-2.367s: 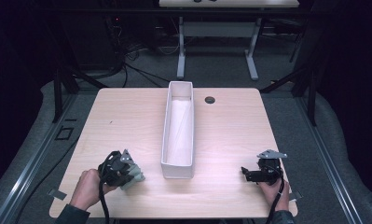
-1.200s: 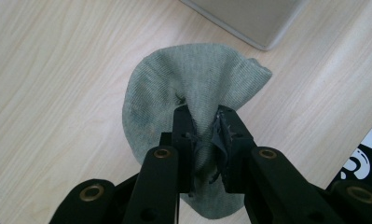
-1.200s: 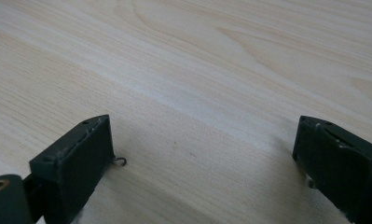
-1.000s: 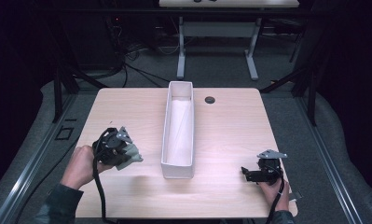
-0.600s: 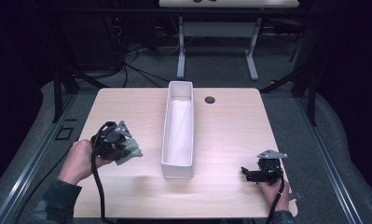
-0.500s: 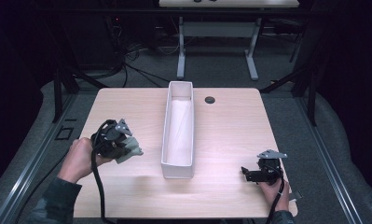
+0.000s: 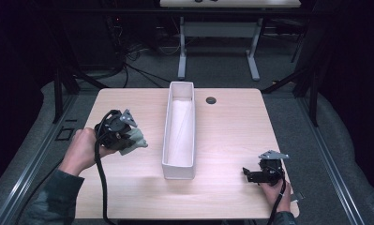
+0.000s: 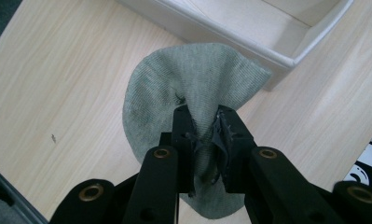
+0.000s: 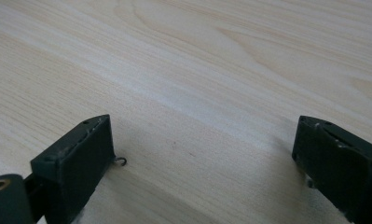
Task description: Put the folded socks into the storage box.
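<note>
My left gripper [image 7: 128, 136] [image 8: 204, 126] is shut on a grey-green knitted cloth [image 7: 133, 139] [image 8: 188, 88] that bunches between its pads and hangs above the wooden table [image 7: 231, 126], just left of the long white tray [image 7: 180, 131] [image 8: 267, 28]. My right gripper [image 7: 250, 174] [image 9: 204, 144] rests low on the table near the front right corner, its jaws wide open with only bare wood between them.
The white tray runs front to back down the table's middle and looks empty inside. A small dark round grommet [image 7: 211, 100] sits at the table's far side. Dark floor, cables and a second desk lie beyond.
My left hand has lifted the cloth off the table and carried it up and back, alongside the tray. The right gripper has stayed put.
</note>
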A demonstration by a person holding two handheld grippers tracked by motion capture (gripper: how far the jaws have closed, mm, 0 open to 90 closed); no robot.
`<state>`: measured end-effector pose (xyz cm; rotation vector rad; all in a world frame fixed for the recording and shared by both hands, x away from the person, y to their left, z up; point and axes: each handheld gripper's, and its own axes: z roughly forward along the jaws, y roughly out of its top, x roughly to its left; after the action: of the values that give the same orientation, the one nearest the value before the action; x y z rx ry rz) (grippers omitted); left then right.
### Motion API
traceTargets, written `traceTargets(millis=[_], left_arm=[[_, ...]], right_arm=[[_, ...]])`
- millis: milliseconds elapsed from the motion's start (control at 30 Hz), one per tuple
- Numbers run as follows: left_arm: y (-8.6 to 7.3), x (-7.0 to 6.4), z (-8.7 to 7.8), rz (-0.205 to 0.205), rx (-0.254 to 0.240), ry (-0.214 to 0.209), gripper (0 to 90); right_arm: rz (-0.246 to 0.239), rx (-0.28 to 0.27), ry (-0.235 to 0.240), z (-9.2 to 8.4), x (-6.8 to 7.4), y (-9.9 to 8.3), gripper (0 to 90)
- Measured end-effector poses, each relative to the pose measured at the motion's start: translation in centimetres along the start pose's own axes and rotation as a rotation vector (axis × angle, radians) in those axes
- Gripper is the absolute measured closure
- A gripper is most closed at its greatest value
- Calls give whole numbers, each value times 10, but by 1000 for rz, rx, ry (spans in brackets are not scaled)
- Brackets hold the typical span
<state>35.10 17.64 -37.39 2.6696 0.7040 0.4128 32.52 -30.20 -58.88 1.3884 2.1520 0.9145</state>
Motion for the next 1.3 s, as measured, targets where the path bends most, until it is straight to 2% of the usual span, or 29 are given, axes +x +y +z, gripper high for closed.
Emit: traceTargets(millis=[467, 967, 1300], left_arm=[[25, -5, -5, 49, -7, 13, 789], [49, -11, -1, 89, -14, -15, 788], [68, -17, 3, 131, -12, -46, 788]], right_arm=[[0, 0, 0, 0, 0, 0, 50], [1, 0, -2, 0, 0, 0, 52], [-1, 0, -3, 0, 0, 0, 53]])
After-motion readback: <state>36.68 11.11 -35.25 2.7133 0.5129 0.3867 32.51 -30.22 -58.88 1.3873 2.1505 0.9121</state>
